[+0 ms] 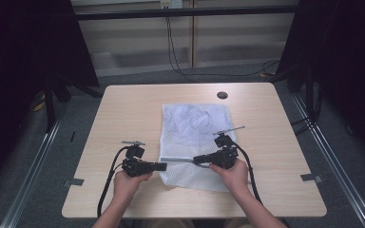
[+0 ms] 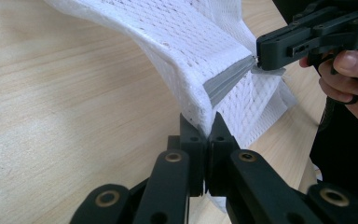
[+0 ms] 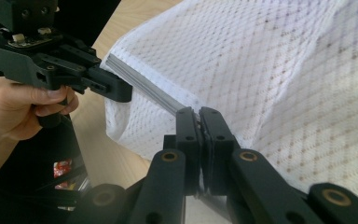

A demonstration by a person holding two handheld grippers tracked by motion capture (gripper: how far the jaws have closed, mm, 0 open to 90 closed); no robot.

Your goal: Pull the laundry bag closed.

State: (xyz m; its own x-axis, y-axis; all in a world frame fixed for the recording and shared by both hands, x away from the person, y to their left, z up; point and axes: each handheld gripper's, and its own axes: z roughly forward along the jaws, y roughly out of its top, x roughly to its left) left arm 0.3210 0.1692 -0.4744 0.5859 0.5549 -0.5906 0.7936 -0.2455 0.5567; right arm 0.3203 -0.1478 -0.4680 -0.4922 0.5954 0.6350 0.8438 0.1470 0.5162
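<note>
The left claw [image 1: 163, 166] is clamped on the near left corner of the white mesh laundry bag [image 1: 196, 124], and the right claw [image 1: 197, 159] is clamped on the grey zipper band [image 2: 228, 80] of the same bag. The bag lies at the centre of the counter [image 1: 123, 114], its near edge lifted. I judge that a pull toward 3 o'clock could tear the thin mesh or slip the zipper tab out; the round hole [image 1: 222, 95] at 12 o'clock is no danger.

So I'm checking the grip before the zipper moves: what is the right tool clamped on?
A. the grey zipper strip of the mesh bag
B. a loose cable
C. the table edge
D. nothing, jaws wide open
A: the right tool is shut on the grey zipper strip of the mesh bag.
</note>
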